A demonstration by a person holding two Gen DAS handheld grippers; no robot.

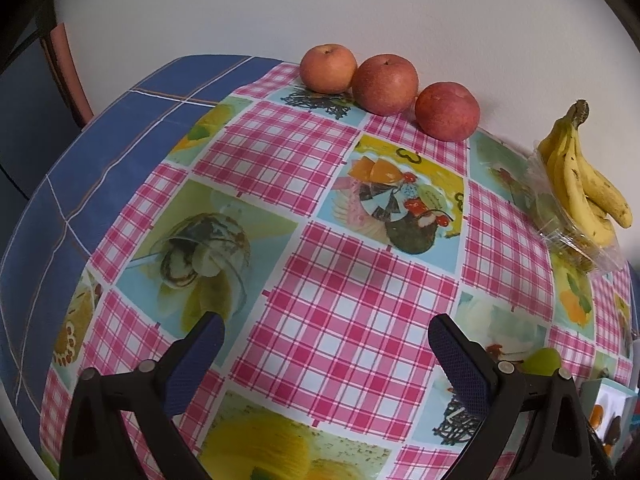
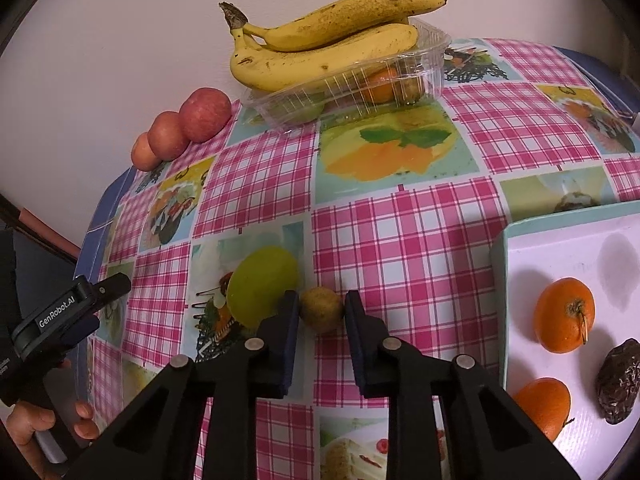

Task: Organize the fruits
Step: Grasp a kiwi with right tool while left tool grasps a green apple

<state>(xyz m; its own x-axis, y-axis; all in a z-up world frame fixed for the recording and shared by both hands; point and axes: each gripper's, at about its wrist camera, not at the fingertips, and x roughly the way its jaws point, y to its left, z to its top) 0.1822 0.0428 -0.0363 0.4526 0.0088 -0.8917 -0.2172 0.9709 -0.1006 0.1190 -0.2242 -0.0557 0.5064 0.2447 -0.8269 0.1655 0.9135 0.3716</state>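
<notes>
place: home dining spot | evidence: checked tablecloth (image 1: 344, 304), chair (image 1: 66, 76), plain wall (image 1: 280, 8)

The only writing you can read is "GenRobot.AI", in white letters along the black body of your left tool (image 2: 106, 286), seen in the right wrist view at the far left, well to the left of the green fruit (image 2: 262, 290). Just below that brand, at the picture's edge, sits a second line of small white print on the same black body, too cut off and blurred to make out. The bench cloth (image 1: 340, 300) carries printed pictures of desserts and fruit in both views, but no words or numbers you can read.
</notes>
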